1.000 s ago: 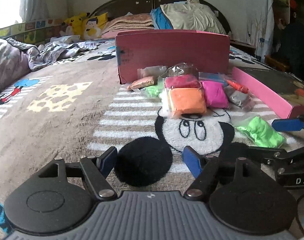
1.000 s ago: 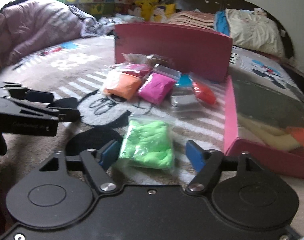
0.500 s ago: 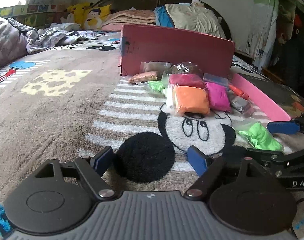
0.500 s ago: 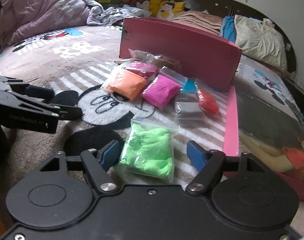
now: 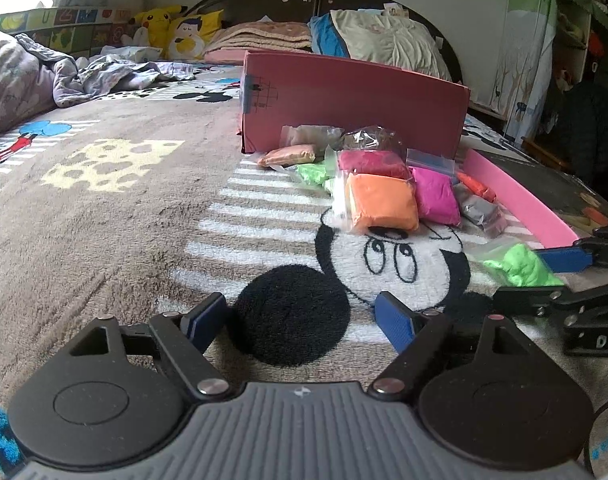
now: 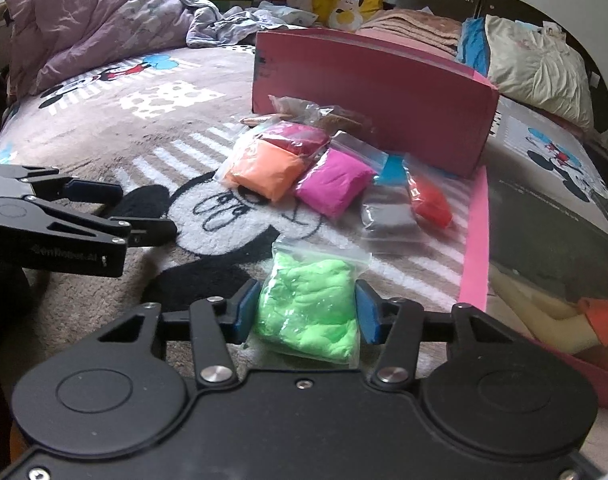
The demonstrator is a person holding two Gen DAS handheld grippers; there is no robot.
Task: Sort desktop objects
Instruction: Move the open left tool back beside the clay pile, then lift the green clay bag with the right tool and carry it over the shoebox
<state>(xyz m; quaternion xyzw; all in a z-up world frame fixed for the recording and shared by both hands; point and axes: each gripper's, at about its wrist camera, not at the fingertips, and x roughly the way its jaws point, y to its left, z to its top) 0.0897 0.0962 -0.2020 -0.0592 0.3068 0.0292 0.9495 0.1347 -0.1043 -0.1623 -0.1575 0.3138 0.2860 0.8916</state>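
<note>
Several small bags of coloured clay lie on a Mickey Mouse blanket: orange (image 6: 263,170), magenta (image 6: 334,182), grey (image 6: 388,214), red (image 6: 430,200) and dark red (image 6: 293,136). A bright green bag (image 6: 308,308) lies nearest, also in the left wrist view (image 5: 518,264). My right gripper (image 6: 304,310) has both blue pads against the sides of the green bag on the blanket. My left gripper (image 5: 301,318) is open and empty, low over the blanket, left of the right gripper (image 5: 568,262).
A pink box (image 6: 376,96) stands upright behind the bags. A pink-rimmed lid (image 6: 478,236) with a picture lies to the right. Pillows (image 6: 536,64), plush toys (image 5: 171,28) and crumpled bedding (image 6: 91,20) lie at the back and left.
My right gripper has moved forward around the green bag and its jaws have narrowed onto the bag's sides. The left gripper has shifted only slightly and stays open.
</note>
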